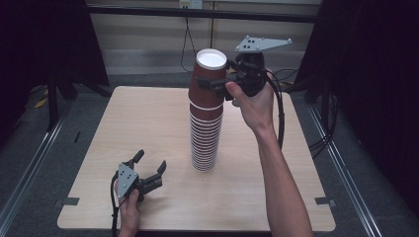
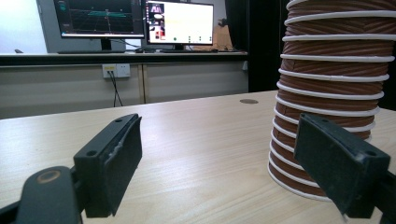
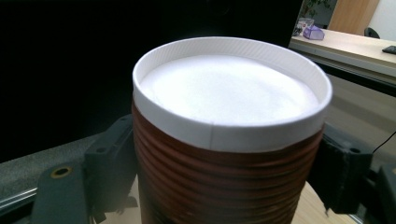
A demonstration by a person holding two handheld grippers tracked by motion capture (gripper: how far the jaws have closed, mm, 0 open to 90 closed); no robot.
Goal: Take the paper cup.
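Observation:
A tall stack of upside-down brown paper cups (image 1: 205, 138) with white rims stands at the middle of the light wooden table (image 1: 143, 118). My right gripper (image 1: 210, 81) is at the top of the stack, shut on the topmost cup (image 1: 208, 66). In the right gripper view, its black jaws press both ribbed sides of that cup (image 3: 229, 93), just under the white base. My left gripper (image 1: 150, 160) rests low near the table's front left, open with nothing between its fingers. In the left gripper view, my left gripper (image 2: 222, 133) faces bare table, with the stack's lower cups (image 2: 327, 84) to the right behind one jaw.
The right gripper's cable (image 1: 280, 113) loops down beside the person's forearm. Metal floor rails (image 1: 29, 163) run along both sides of the table. Beyond the far edge there are a wall socket (image 2: 116, 70) and monitors (image 2: 177, 21) on a counter. Dark curtains flank the room.

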